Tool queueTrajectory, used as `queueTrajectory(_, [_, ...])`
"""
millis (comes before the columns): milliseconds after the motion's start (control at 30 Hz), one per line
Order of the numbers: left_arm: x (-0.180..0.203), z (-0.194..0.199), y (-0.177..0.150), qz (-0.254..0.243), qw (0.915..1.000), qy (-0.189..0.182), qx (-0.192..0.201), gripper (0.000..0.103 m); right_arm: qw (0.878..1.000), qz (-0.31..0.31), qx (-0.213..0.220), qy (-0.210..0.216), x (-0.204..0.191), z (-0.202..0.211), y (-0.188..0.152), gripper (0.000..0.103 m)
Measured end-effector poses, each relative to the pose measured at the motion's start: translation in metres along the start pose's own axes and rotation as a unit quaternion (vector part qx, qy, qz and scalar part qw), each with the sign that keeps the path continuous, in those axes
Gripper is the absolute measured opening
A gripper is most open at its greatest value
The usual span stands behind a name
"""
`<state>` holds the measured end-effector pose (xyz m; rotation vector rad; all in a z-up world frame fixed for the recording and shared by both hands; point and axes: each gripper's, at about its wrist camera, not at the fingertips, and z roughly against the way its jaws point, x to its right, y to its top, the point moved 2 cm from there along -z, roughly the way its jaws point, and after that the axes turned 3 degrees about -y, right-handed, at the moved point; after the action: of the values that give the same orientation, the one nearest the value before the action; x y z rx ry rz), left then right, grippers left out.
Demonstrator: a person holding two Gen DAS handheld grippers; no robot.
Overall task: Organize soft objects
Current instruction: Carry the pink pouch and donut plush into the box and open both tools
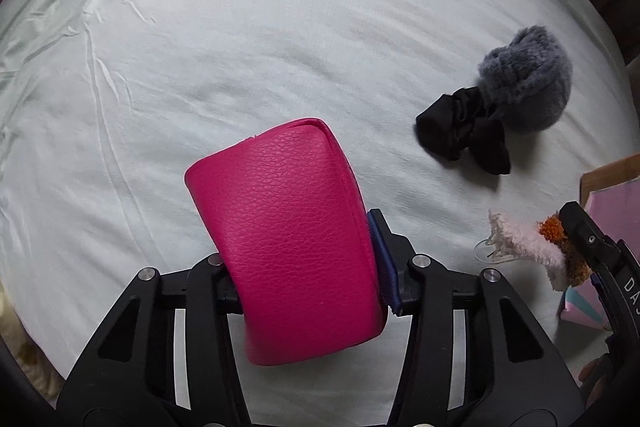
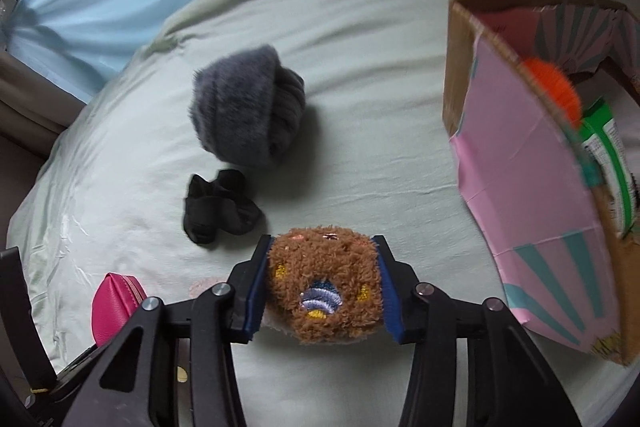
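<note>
plush toy: the brown plush toy (image 2: 323, 301) sits between the blue pads of the right gripper (image 2: 320, 291), which is clenched on it from both sides, above the bed sheet (image 2: 360, 67).
pouch: the pink pouch (image 1: 288, 239) is squeezed in the left gripper (image 1: 304, 267), tilted, with most of its body sticking out in front of the fingers.
risk with the pouch: the smooth surface can slide between the pads, i think, because the grip is only on its lower part.
risk with the toy: the fluffy body is compressed, so it can spring out when the hold loosens.
box: the cardboard box (image 2: 520, 155) stands to the right, tilted, already with an orange thing (image 2: 554, 87) and a green packet (image 2: 608, 147) inside; a push on its wall may tip it.
left on the bed: a grey hat (image 2: 244, 111) and black cloth (image 2: 218, 209), close to each other.
</note>
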<state>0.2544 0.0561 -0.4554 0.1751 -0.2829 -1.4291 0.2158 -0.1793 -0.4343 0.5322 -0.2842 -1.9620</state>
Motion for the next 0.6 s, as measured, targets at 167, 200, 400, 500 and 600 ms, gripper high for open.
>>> queueTrajectory(167, [0.001,0.040,0.000,-0.003,0.9996,-0.011,0.025,0.043,1.000,-0.002,0.024,0.008,-0.003,0.035,0.000,0.044])
queueTrajectory(200, [0.001,0.048,-0.001,-0.005,0.9994,-0.013,0.030,0.042,1.000,-0.003,0.029,0.010,-0.002,0.045,0.000,0.044])
queueTrajectory(400, [0.007,0.112,-0.006,-0.023,0.9973,-0.029,0.064,0.042,0.998,-0.018,0.054,0.028,-0.009,0.095,0.011,0.044])
queueTrajectory(500, [0.015,0.147,-0.006,-0.036,0.9954,-0.036,0.081,0.042,0.997,-0.015,0.074,0.033,-0.010,0.132,0.017,0.044])
queueTrajectory(600, [0.025,0.181,-0.007,-0.056,0.9927,-0.044,0.097,0.042,0.995,-0.015,0.091,0.038,-0.005,0.162,0.025,0.044])
